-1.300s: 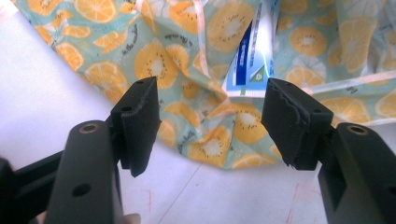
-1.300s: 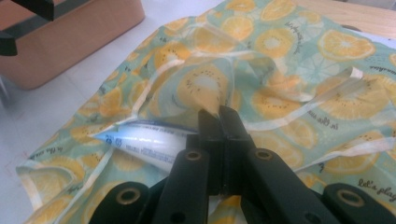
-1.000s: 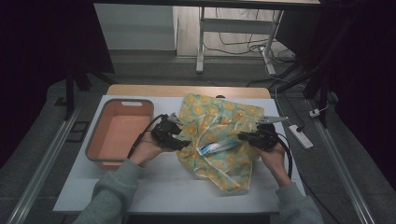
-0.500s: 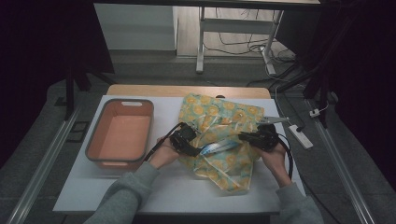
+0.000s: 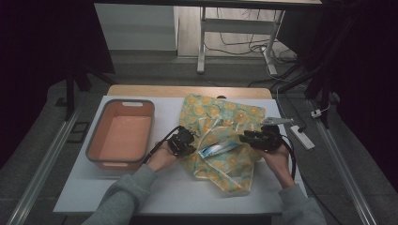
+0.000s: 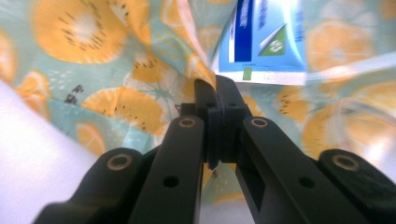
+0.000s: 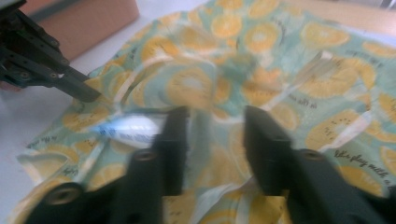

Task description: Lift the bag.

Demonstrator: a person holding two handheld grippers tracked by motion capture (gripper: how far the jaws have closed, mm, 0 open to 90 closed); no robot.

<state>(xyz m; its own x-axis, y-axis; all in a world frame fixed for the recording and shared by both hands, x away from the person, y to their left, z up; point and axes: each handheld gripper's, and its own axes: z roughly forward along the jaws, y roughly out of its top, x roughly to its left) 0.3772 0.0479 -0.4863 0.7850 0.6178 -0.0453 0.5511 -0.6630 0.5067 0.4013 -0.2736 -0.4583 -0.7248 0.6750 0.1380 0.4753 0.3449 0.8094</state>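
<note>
- Nearest, at the bottom of the high view: two grey sleeves coming in over the white table, a gripper in each hand.
- Left gripper at the left edge of the fruit-print cloth — jaws just closed, now pressed together on a raised fold of that cloth, as seen in the left gripper view.
- Just beyond that pinch in the same view: a white-and-blue packet lying on the cloth, not gripped.
- Right gripper at the cloth's right side, jaws just opened and now spread apart; in the right gripper view cloth lies between them, blurred, with no pad pressing on it.
- Packet between the two grippers in the high view, resting on the crumpled middle of the cloth.
- Cloth itself spread over the right half of the table, rumpled, its near corner reaching toward the table's front edge.
- Left of the cloth, apart from it: an orange tub with a grey rim.
- Farthest: a wooden strip along the table's back edge, then floor cables and metal stand legs.
</note>
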